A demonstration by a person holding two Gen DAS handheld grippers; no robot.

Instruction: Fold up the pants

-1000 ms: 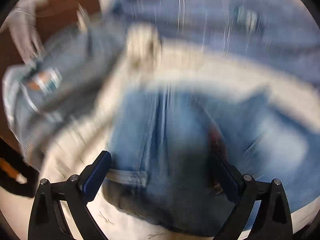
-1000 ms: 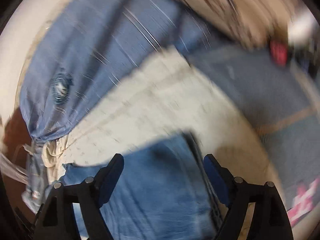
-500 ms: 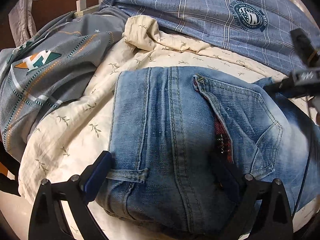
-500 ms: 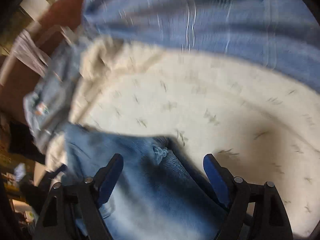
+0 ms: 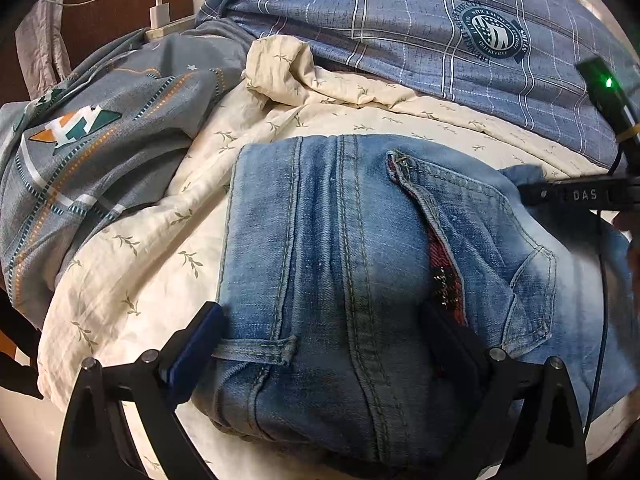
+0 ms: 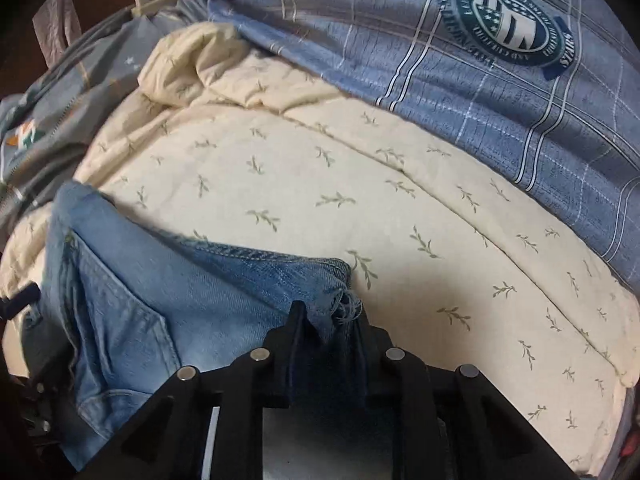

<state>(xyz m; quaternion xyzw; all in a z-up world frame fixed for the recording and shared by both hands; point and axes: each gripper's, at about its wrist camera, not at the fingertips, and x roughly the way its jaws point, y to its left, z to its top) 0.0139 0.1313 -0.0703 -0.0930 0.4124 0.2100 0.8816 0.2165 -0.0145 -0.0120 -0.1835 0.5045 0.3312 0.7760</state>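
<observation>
Light blue jeans (image 5: 360, 264) lie folded on a cream leaf-print blanket (image 5: 132, 256), seat pocket and belt loop up. My left gripper (image 5: 324, 352) is open, its jaws straddling the waistband end just above the denim. My right gripper (image 6: 328, 324) is shut on the frayed hem edge of the jeans (image 6: 224, 288), at their right end. The right gripper's body (image 5: 576, 194) shows at the right edge of the left wrist view.
A blue plaid pillow (image 5: 440, 28) with a round crest lies behind the blanket (image 6: 360, 184). A grey patterned quilt (image 5: 92, 136) is bunched at the left. A white charger and cable (image 5: 160, 16) rest by the brown headboard.
My right gripper has swung onto the jeans' hem and closed on it. My left gripper has stayed open over the waistband, and its view has steadied.
</observation>
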